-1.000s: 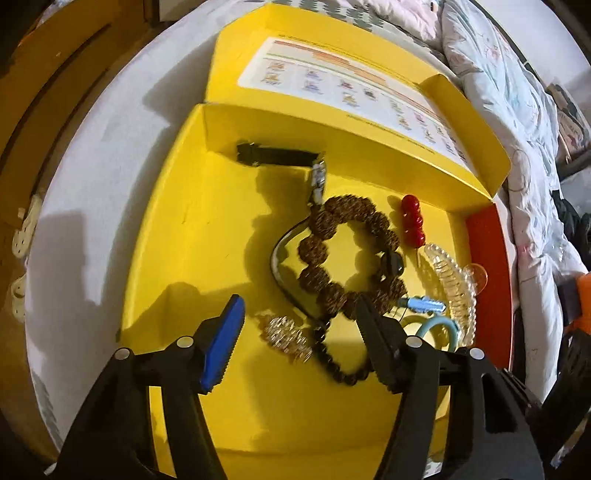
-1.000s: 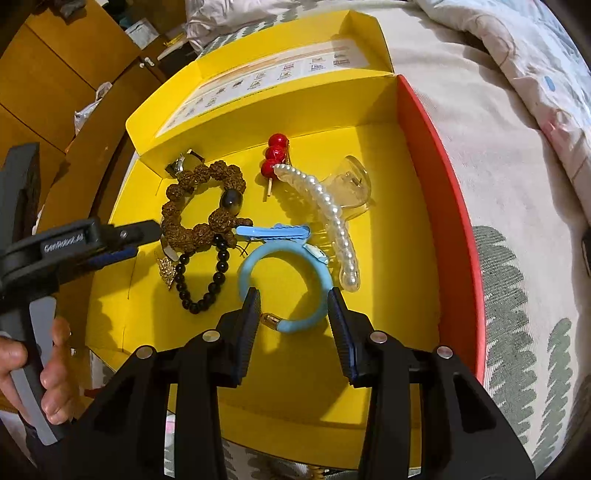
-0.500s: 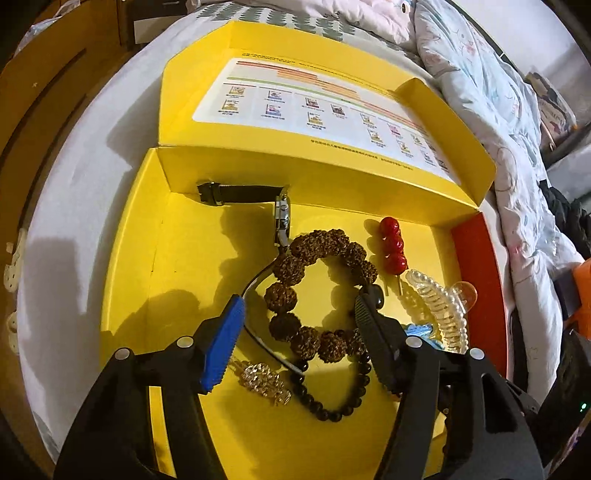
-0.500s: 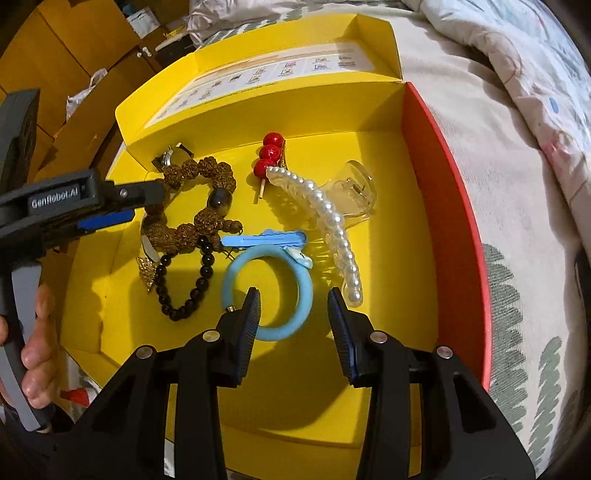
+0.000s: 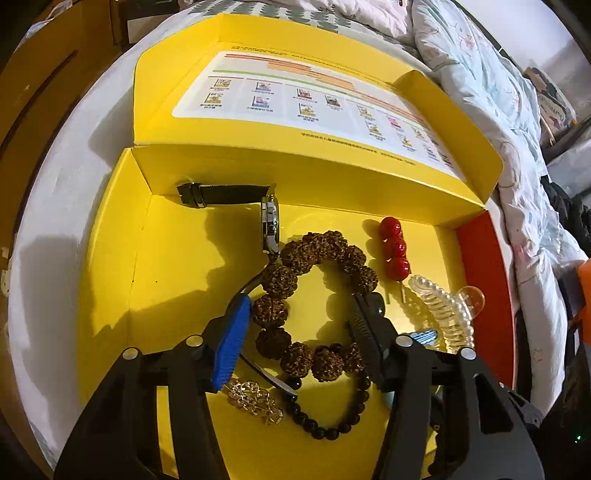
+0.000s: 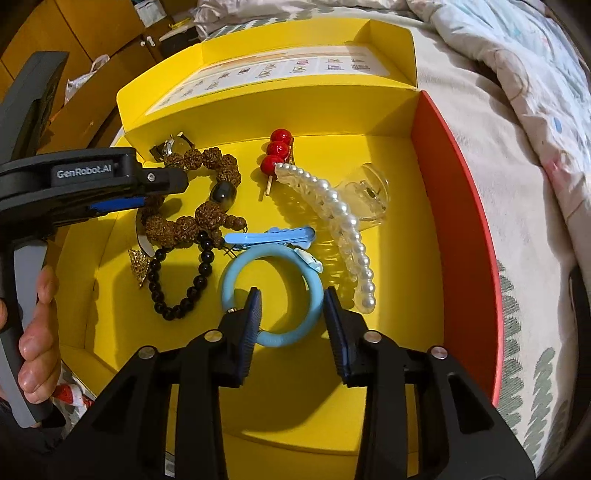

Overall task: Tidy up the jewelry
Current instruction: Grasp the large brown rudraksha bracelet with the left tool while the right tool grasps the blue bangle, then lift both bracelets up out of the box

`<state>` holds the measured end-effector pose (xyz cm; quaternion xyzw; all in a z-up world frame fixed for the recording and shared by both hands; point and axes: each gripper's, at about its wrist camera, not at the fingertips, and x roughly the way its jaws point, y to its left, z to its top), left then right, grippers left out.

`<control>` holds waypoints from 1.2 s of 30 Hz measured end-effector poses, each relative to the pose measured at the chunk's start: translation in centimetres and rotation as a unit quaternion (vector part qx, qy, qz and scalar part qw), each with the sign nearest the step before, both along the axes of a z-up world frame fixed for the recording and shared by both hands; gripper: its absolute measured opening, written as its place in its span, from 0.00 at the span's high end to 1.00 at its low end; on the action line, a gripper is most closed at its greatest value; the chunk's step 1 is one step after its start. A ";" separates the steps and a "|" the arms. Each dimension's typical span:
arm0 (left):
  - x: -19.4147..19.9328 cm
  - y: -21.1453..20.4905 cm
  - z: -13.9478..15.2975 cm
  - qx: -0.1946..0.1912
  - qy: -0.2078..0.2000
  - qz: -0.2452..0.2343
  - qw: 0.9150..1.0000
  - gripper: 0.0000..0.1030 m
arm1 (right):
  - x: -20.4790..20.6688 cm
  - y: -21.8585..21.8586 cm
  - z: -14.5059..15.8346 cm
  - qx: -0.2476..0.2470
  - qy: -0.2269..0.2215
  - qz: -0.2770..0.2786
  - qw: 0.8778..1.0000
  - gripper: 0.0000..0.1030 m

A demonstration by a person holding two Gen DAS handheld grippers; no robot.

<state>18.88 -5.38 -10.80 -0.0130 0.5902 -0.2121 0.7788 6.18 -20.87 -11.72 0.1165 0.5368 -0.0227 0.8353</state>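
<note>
A yellow box (image 5: 110,266) (image 6: 399,332) holds the jewelry. My left gripper (image 5: 299,314) is open, its fingers on either side of the brown bead bracelet (image 5: 280,277) (image 6: 218,166). A black watch (image 5: 229,194) lies behind it. A black bead bracelet (image 5: 332,424) (image 6: 177,291) and a gold brooch (image 5: 255,398) lie nearer. My right gripper (image 6: 291,299) is open around the near right part of the light blue bangle (image 6: 314,288). A blue clip (image 6: 269,236), a pearl hair claw (image 6: 340,221) (image 5: 443,306) and a red bead pin (image 6: 277,151) (image 5: 395,243) lie beyond.
The box lid (image 5: 295,96) stands open at the back, with a printed sheet inside. The box's right wall is red (image 6: 461,206). The box sits on a bed with a quilt (image 5: 498,92) to the right. Wooden furniture (image 6: 55,29) stands to the left.
My left gripper moved forward so its fingers now flank the brown bead bracelet. My right gripper moved forward and down, its left finger now inside the blue bangle.
</note>
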 end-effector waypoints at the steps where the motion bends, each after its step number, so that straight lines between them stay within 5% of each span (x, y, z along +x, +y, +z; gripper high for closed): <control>1: 0.0 -0.1 -0.2 0.008 -0.001 -0.001 1.000 0.52 | 0.0 0.0 0.0 -0.003 0.000 0.000 1.000 0.70; 8: 0.1 0.1 -1.3 0.028 0.005 -0.001 1.000 0.81 | -0.1 0.1 0.0 -0.007 0.001 0.004 1.000 0.85; 36: -1.0 2.0 2.8 -0.043 -0.018 0.000 0.999 0.81 | -1.3 -1.7 3.3 0.097 -0.046 0.002 0.994 0.90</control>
